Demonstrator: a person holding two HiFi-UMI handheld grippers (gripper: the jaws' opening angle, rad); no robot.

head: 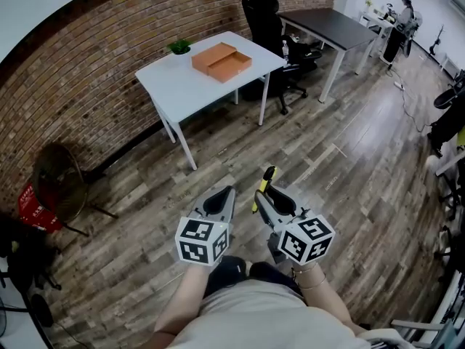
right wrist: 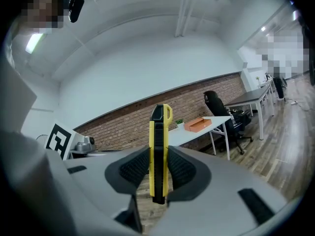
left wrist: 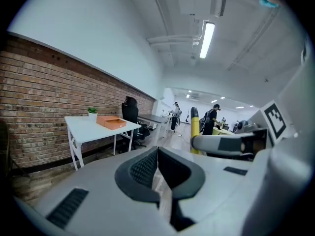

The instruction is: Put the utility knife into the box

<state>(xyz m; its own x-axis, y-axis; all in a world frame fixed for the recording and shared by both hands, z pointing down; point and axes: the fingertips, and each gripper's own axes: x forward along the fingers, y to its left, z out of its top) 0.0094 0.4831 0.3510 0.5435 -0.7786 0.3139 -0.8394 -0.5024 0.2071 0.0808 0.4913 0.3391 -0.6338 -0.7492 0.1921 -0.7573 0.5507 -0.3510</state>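
Right gripper (head: 263, 197) fingers pinch the utility knife (right wrist: 158, 146) upright, left gripper (left wrist: 157, 154) fingers pressed together, and the box (head: 221, 61) waits well ahead on the worktop (head: 182, 86).

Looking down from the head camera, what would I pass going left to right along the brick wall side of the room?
Floor fan → small potted plant → orange box → black office chair → dark table → person standing at the far right.

Bright, even office light from ceiling tube (left wrist: 207, 39); heavy fisheye bend, dark corners (gripper views worst).
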